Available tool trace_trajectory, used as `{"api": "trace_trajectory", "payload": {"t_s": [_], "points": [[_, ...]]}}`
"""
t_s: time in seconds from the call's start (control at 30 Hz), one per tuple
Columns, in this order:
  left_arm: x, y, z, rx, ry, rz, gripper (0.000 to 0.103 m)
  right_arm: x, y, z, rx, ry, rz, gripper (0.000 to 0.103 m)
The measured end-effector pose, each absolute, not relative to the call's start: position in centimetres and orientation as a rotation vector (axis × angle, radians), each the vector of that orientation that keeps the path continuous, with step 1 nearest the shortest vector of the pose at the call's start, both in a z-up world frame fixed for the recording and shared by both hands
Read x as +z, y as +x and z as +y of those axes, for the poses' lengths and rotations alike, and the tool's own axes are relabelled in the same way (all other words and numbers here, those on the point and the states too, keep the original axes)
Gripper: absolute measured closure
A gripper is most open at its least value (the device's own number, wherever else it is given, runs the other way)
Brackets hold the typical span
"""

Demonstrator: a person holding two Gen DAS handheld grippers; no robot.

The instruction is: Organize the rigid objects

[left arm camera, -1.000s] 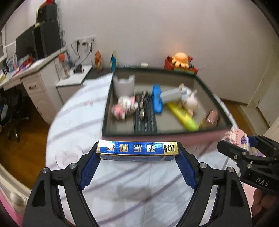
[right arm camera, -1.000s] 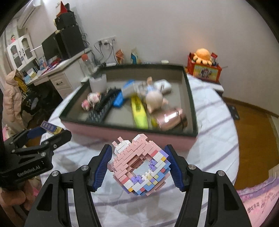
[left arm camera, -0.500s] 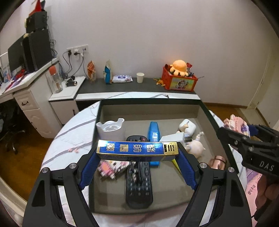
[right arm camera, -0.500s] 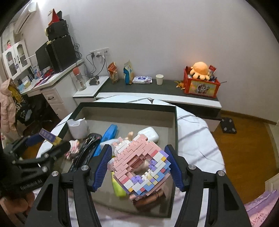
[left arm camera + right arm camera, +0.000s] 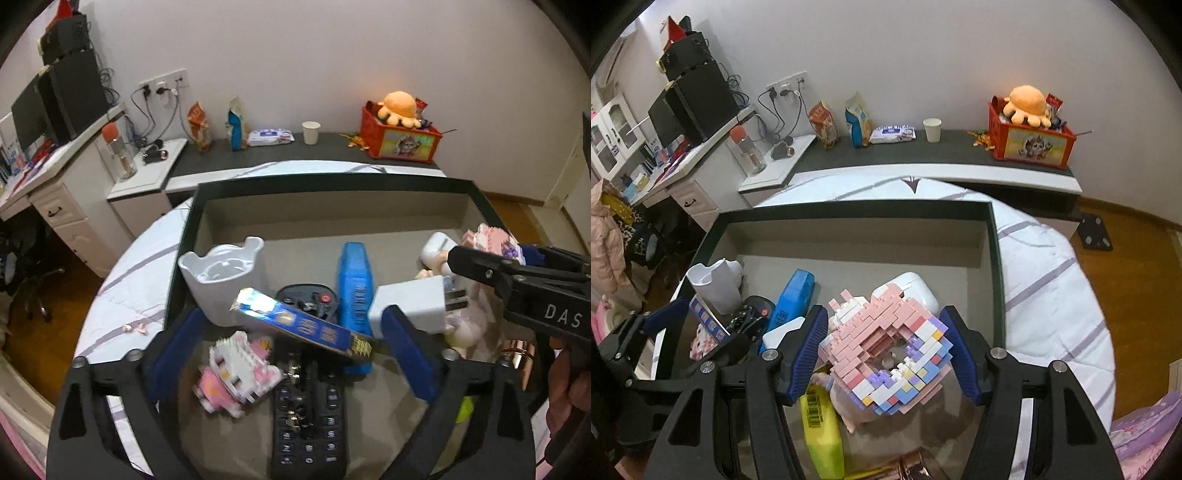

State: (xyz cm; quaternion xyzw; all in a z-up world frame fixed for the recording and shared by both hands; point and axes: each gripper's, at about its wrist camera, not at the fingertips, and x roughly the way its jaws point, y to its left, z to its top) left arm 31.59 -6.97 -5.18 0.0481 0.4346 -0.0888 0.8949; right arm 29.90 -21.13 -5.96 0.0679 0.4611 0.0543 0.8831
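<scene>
Nearest, the left gripper [image 5: 291, 339] has just been opening; its jaws stand apart and the blue box [image 5: 301, 326] tilts loose between them over the near half of the tray [image 5: 332, 181], above the black remote [image 5: 308, 410]. Beside it, the right gripper [image 5: 882, 354] is clamped on the brick ring [image 5: 886, 350] by its outer sides, over the tray's right half. The ring looks stiff and light but likely brittle at its joints, so set it down low. The tray's far edge is bare.

The left black two-finger gripper with blue pads [image 5: 291, 343] points steeply down, its jaws having just opened wide, pads clear. At its 3 o'clock, the right black blue-padded gripper [image 5: 884, 350] stands partly closed, gripping.
</scene>
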Motion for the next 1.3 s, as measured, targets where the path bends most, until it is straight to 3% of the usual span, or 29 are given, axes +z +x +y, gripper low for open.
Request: {"api": "trace_trajectory", "payload": {"t_s": [0.03, 0.07, 0.17, 0.6, 1.3], "points": [[-5.2, 31.5, -6.9, -0.184, 0.099, 0.898, 0.002, -6.1, 30.1, -21.1, 0.118, 0.144, 0.968, 0.035], [-5.1, 31.4, -6.8, -0.184, 0.098, 0.896, 0.001, -6.4, 30.2, -21.0, 0.123, 0.145, 0.977, 0.023], [-5.0, 31.2, -6.6, -0.173, 0.108, 0.897, 0.000, -6.3, 30.1, -20.5, 0.122, 0.128, 0.980, 0.016], [-2.4, 27.1, -4.3, -0.149, 0.063, 0.851, 0.000, -2.9, 25.5, -20.3, 0.074, 0.139, 0.858, 0.015], [-0.1, 15.0, -1.9, -0.167, 0.023, 0.793, 0.000, 1.9, 9.8, -16.0, 0.098, 0.076, 0.692, 0.015]]}}
